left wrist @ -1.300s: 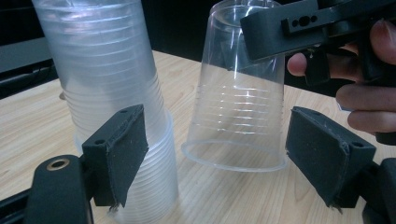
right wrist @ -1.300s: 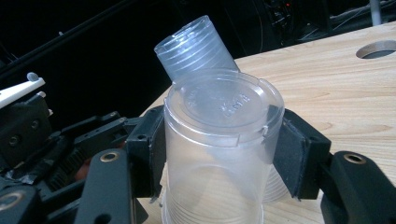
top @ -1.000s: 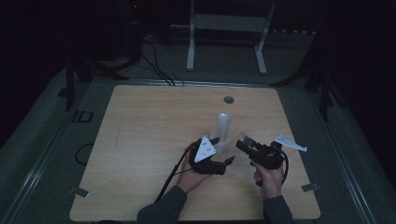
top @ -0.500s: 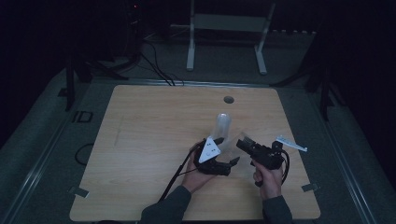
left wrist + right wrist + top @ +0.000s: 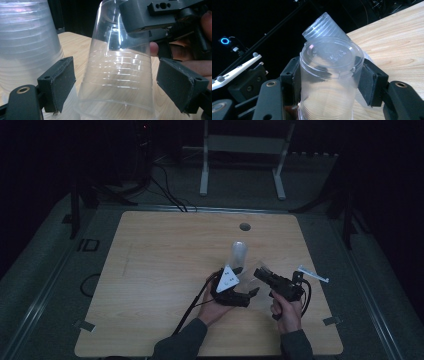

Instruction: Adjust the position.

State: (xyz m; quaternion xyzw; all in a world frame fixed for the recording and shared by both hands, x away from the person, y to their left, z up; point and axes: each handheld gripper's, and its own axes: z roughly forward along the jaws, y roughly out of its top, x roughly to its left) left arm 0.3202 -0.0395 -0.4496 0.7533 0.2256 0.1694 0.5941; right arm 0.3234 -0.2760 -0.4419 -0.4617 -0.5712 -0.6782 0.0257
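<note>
A single clear plastic cup [image 5: 329, 75], bottom end toward the camera, is clamped between the pads of my right gripper [image 5: 332, 80], which is shut on it. My right gripper [image 5: 259, 271] is held over the table's near right part. In the left gripper view the same cup [image 5: 120, 75] stands between the jaws of my left gripper [image 5: 120, 85]. Those jaws have just been opening, and both pads [image 5: 60, 80] are clear of the cup wall. A stack of clear cups [image 5: 238, 255] stands upside down on the table just behind both grippers.
The wooden table [image 5: 150, 270] has a round cable hole [image 5: 245, 226] near its far edge. A white bracket [image 5: 314, 274] sticks out beside the right hand. Black cables [image 5: 192, 302] trail from the left gripper toward the near edge. A metal stand [image 5: 245, 150] stands beyond the table.
My left gripper's jaws have spread off the cup and the left hand has shifted slightly. The right gripper has stayed in place with the cup.
</note>
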